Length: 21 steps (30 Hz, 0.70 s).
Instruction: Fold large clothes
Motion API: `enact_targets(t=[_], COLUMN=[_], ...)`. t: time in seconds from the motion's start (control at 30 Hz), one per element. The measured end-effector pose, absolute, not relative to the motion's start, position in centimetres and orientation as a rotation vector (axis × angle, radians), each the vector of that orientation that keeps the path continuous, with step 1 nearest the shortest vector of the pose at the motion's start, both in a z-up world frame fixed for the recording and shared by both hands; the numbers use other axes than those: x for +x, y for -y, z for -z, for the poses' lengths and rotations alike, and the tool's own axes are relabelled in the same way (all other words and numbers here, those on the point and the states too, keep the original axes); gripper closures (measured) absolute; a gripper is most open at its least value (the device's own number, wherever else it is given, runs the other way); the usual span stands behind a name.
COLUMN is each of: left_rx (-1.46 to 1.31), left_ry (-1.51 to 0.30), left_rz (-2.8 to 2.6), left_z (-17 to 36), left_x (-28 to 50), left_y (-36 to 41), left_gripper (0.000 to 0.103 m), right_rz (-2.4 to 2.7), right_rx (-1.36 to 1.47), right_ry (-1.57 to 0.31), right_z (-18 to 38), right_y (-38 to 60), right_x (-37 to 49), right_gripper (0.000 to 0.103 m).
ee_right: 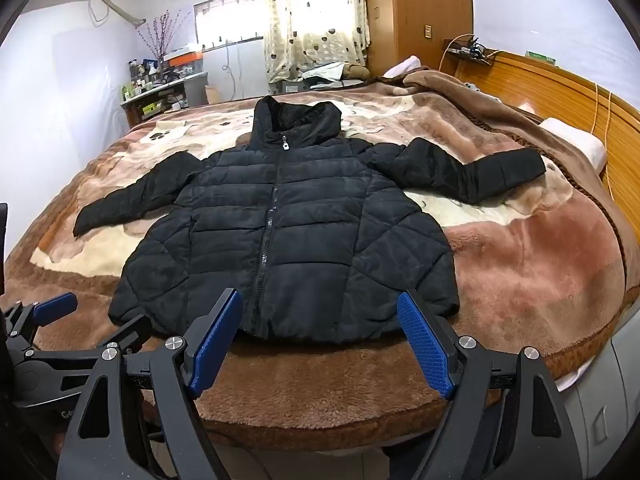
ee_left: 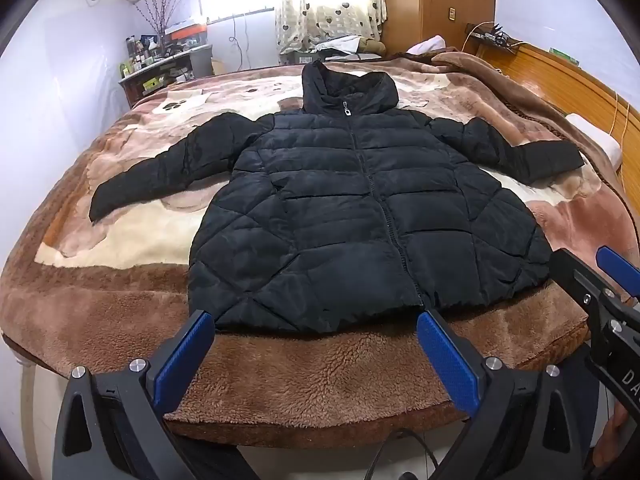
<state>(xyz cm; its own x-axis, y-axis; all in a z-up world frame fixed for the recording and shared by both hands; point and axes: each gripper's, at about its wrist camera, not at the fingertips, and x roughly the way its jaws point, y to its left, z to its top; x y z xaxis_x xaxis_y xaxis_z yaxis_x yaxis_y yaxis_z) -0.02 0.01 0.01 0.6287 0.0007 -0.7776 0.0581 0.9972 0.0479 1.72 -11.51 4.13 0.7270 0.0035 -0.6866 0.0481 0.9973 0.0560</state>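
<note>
A black quilted hooded jacket (ee_left: 352, 208) lies flat and zipped on the bed, front up, sleeves spread to both sides, hem toward me. It also shows in the right wrist view (ee_right: 288, 240). My left gripper (ee_left: 316, 320) is open and empty, its blue pads just before the hem, left of the zip. My right gripper (ee_right: 320, 304) is open and empty, at the hem near the zip and right half. The right gripper also shows at the right edge of the left wrist view (ee_left: 592, 280), and the left gripper at the left edge of the right wrist view (ee_right: 52, 308).
The jacket rests on a brown plush blanket (ee_left: 304, 380) covering the bed. A wooden headboard (ee_right: 580, 92) and a white pillow (ee_right: 576, 140) are at the right. A cluttered desk (ee_left: 168, 68), a curtained window and a wardrobe stand beyond the bed.
</note>
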Motion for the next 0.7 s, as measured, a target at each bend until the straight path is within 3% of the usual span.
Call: enact_targets(t=[0.7], left_rx=[0.021], left_ry=[-0.918], left_rz=[0.029], left_z=[0.7], left_x=[0.8], left_y=[-1.3], left_gripper=[0.001], right_rz=[0.033], right_rx=[0.078], right_ry=[-0.761], right_z=[-3.3], right_y=[12.5], right_x=[2.3], right_gripper=[0.023])
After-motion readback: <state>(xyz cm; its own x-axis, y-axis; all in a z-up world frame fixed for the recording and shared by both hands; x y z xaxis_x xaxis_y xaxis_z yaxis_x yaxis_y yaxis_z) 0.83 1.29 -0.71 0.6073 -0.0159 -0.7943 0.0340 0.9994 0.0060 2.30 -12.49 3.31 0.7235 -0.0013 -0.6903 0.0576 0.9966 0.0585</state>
